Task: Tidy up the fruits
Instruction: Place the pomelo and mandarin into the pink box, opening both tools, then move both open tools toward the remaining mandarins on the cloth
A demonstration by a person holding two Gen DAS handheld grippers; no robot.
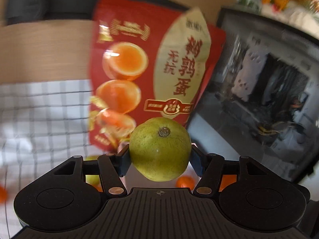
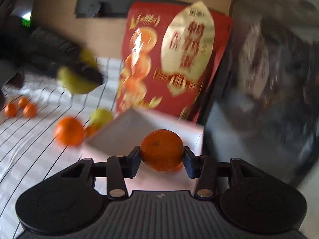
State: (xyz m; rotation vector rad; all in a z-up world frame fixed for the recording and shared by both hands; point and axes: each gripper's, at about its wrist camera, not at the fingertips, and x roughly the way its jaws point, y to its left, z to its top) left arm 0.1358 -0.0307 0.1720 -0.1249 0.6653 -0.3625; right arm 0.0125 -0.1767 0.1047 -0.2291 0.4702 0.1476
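Green citrus (image 1: 159,149) clamped in left claw (image 1: 159,157), held up in front of red snack bag (image 1: 139,59). Small orange (image 2: 161,150) pinched in right claw (image 2: 161,159), hanging over white box (image 2: 123,131). Only right view shows spread on checked cloth (image 2: 30,143): big orange (image 2: 68,130), yellow-green fruit (image 2: 101,117), three tiny oranges (image 2: 21,107), plus left claw blurred with its citrus. Left view sharper: stem scar visible, dark framed panel (image 1: 259,99) at right.
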